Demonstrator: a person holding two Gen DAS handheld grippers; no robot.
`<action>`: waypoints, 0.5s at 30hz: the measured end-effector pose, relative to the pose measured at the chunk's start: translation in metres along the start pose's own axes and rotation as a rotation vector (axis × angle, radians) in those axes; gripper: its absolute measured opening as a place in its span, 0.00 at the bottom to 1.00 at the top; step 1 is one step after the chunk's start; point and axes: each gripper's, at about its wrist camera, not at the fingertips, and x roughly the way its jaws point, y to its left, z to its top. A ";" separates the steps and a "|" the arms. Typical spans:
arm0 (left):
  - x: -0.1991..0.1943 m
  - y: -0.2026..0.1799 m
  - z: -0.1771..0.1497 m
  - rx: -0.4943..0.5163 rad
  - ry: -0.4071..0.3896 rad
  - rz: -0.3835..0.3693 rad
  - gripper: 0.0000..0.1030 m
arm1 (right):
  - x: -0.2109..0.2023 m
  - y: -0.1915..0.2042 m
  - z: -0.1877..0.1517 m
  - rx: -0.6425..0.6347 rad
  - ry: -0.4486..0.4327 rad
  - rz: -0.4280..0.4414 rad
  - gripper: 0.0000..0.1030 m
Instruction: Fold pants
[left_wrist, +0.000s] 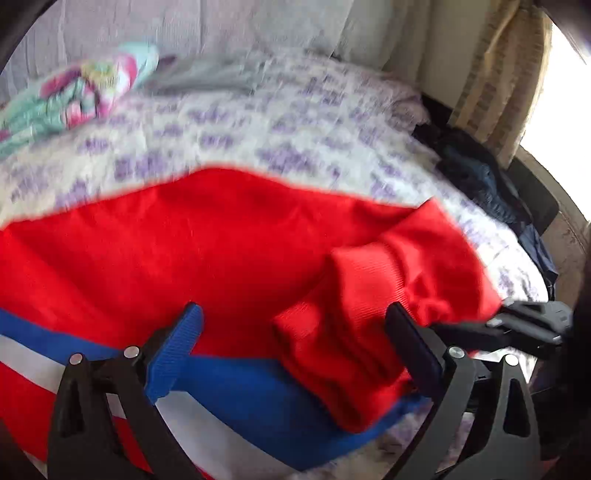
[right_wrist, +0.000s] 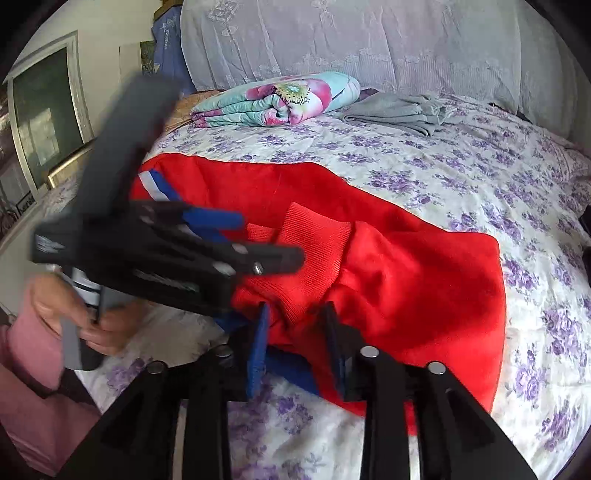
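Note:
Red pants with a blue and white side stripe lie folded on the flowered bed cover. Their ribbed red cuffs sit bunched at the near end. My left gripper is wide open, with a cuff lying loose between its blue pad and its black finger. The right wrist view shows that same left gripper hovering over the cuffs. My right gripper stands partly open with a fold of red cloth between its fingers, and the pads do not visibly pinch it.
A folded floral quilt and a grey garment lie at the head of the bed. Dark clothes hang at the bed's right edge by a curtain. A person's hand and pink sleeve are at the lower left.

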 end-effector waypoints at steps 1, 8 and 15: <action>-0.005 0.001 0.002 -0.008 -0.022 -0.014 0.95 | -0.010 -0.008 0.003 0.032 -0.013 0.010 0.38; -0.006 -0.004 0.000 0.001 -0.021 0.004 0.96 | -0.025 -0.069 0.017 0.311 -0.169 0.028 0.61; -0.003 0.002 0.000 -0.006 -0.024 -0.012 0.96 | -0.012 -0.102 0.005 0.457 -0.100 -0.080 0.50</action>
